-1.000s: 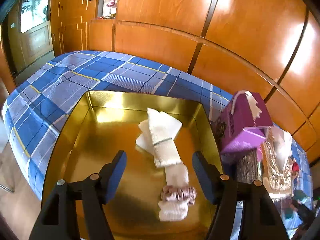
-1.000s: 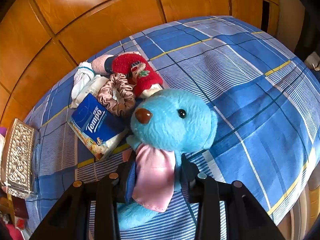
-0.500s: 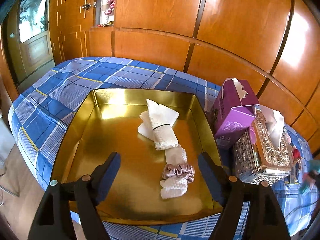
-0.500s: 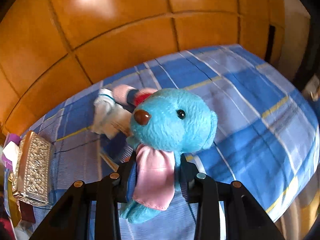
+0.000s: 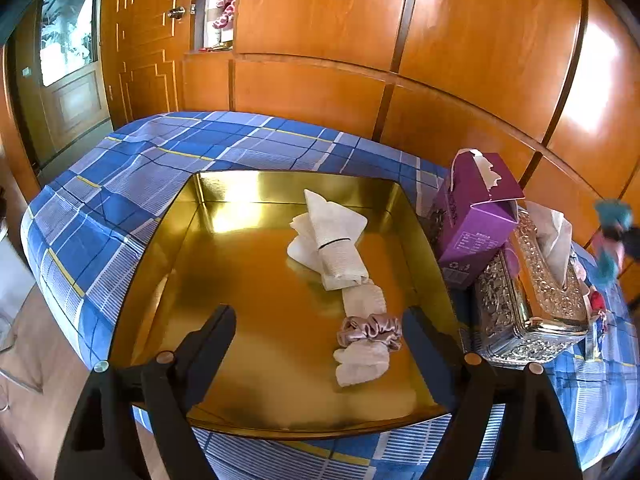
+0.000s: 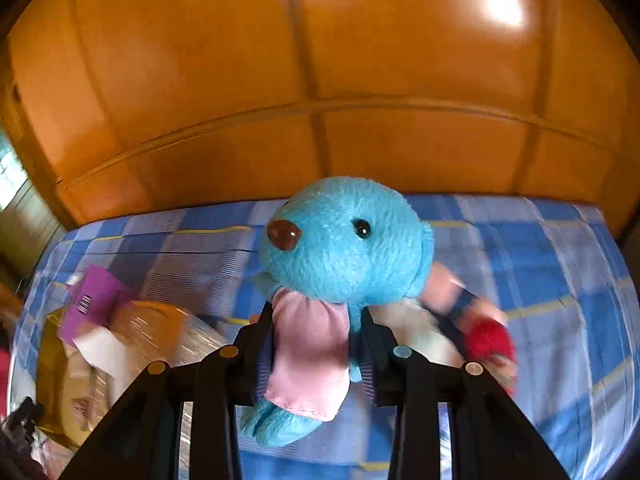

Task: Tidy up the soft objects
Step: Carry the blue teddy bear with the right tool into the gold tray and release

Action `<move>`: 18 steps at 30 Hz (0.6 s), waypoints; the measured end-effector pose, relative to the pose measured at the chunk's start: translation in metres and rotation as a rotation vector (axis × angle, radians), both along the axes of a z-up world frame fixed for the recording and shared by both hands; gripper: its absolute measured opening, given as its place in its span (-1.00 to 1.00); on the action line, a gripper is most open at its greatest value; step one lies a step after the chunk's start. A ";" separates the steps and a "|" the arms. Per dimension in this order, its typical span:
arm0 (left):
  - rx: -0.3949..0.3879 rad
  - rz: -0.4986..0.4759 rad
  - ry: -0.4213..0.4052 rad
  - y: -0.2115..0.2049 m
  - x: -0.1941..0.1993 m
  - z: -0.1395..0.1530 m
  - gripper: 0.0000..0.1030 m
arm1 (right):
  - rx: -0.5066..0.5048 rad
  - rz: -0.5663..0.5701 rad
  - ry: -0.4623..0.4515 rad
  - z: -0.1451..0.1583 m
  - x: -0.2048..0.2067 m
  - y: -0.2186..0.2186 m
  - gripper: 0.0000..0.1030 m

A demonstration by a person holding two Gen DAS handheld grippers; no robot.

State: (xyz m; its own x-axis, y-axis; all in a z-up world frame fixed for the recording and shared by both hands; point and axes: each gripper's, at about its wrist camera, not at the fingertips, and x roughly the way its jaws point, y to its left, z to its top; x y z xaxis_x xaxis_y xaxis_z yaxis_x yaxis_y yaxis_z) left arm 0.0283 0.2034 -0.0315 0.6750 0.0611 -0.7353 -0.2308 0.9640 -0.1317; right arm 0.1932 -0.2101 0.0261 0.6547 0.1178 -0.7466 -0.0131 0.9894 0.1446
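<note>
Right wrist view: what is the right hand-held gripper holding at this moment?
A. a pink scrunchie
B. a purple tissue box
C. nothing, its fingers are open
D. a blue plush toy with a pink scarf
D: the right hand-held gripper is closed on the blue plush toy at its pink scarf, the toy's head standing above the fingers, lifted over the blue plaid cloth.

Bright daylight glares off the gold tray (image 5: 208, 216) and the wood panels (image 5: 592, 76) behind it. Fisheye bending curves both views' edges. Around the sharp blue toy (image 6: 344, 240), the checked cloth (image 6: 560, 264) smears with motion blur.
</note>
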 end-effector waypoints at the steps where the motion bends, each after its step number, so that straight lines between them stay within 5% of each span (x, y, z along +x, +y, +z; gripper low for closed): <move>1: -0.005 0.002 0.001 0.002 0.000 0.000 0.66 | -0.004 0.031 -0.002 0.004 0.011 0.018 -0.32; 9: -0.008 0.053 0.008 0.024 -0.005 -0.001 0.66 | 0.066 0.345 -0.036 0.031 0.040 0.157 -0.32; 14: -0.017 0.128 0.004 0.047 -0.010 -0.001 0.66 | 0.102 0.587 -0.038 0.033 0.008 0.232 -0.32; 18: -0.013 0.185 -0.017 0.063 -0.013 0.004 0.66 | 0.096 0.753 0.024 0.005 -0.037 0.277 -0.32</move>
State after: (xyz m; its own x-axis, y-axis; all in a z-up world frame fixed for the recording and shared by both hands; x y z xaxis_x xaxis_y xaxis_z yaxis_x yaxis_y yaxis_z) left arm 0.0150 0.2659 -0.0276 0.6655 0.1761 -0.7254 -0.4019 0.9034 -0.1494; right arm 0.1566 0.0665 0.0312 0.3553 0.5916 -0.7237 -0.6761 0.6973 0.2381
